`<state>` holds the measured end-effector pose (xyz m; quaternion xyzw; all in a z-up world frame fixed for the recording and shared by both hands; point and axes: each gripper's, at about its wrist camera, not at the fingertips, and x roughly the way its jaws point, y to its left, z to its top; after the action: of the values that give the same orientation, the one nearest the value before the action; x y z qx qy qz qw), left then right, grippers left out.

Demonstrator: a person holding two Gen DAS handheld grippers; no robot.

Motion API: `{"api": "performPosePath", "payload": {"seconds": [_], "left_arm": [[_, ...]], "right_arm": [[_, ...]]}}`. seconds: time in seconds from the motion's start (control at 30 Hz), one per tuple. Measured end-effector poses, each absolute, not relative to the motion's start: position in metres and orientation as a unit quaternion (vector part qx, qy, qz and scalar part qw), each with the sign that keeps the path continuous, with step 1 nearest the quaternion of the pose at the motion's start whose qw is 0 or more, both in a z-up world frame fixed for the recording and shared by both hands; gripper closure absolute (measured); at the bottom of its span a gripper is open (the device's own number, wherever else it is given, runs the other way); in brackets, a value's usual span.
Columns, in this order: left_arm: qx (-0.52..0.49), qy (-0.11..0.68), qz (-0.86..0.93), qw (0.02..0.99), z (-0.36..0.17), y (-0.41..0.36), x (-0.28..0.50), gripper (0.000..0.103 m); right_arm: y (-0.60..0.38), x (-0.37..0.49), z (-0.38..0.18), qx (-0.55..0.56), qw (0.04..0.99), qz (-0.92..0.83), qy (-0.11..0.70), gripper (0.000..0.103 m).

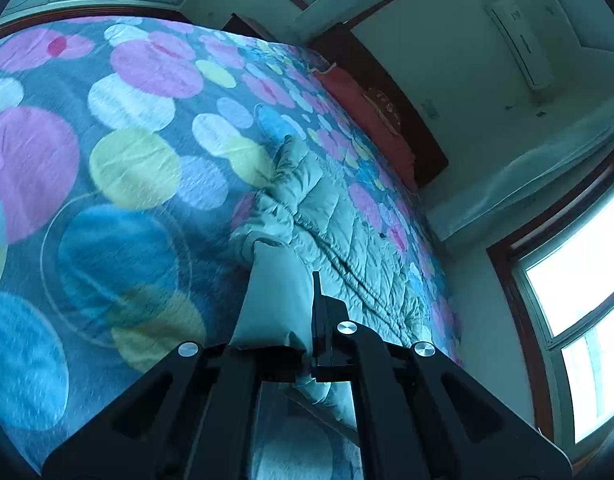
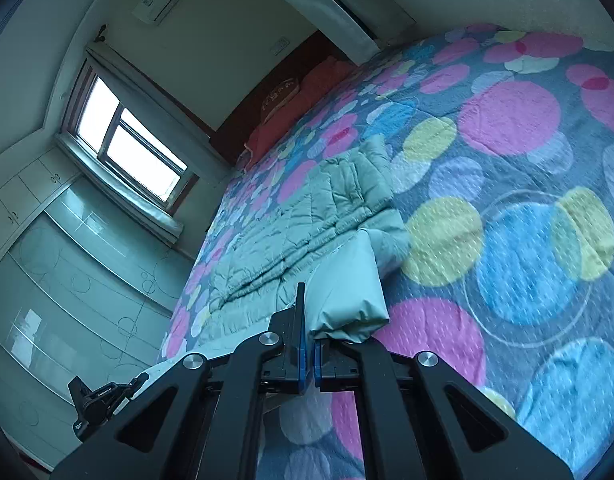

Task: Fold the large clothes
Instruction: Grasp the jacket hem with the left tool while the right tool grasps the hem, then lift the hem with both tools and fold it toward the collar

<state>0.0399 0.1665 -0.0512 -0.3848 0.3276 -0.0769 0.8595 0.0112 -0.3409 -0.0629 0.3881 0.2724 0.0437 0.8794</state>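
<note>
Each hand-held gripper is clamped on a fold of the jacket: left point(image 1: 307, 320), right point(image 2: 311, 320). The jacket point(image 1: 339, 216) point(image 2: 307, 216) lies ahead of them on the bed point(image 1: 107, 160) point(image 2: 507, 240). Its near edge hides behind the fingers.

The left tool point(image 1: 303, 320) shows only one finger point(image 1: 317, 300); the jacket's cuff point(image 1: 273, 300) covers the other. The right tool point(image 2: 310, 320) likewise shows one finger point(image 2: 300, 312), its partner hidden under the other cuff point(image 2: 347, 292). The near hem of the jacket point(image 1: 347, 216) disappears behind the tool bodies in both views. The bed point(image 1: 107, 160) runs off the frame edge. Lettering on the red pillow point(image 1: 383, 108) is too small to read. A black clamp-like device point(image 2: 99, 400) at lower left is partly cut off and unclear.
</note>
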Motion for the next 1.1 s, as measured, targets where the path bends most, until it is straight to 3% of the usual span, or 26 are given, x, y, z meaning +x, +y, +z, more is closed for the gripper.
{"api": "performPosePath", "payload": {"seconds": [0.47,0.8,1.1], "left_arm": [[-0.301,0.301,-0.054,0.903,-0.007,0.122,0.247,0.101],[-0.238,0.348,-0.007,0.907,-0.063,0.088,0.374,0.101],[-0.217,0.404,0.007,0.889,-0.118,0.085,0.422,0.1]], "right_arm": [[-0.367,0.22,-0.024,0.365,0.896,0.038,0.248,0.101],[-0.377,0.355,-0.077,0.355,0.878,0.013,0.322,0.101],[-0.382,0.397,-0.136,0.365,0.853,-0.004,0.374,0.099]]}}
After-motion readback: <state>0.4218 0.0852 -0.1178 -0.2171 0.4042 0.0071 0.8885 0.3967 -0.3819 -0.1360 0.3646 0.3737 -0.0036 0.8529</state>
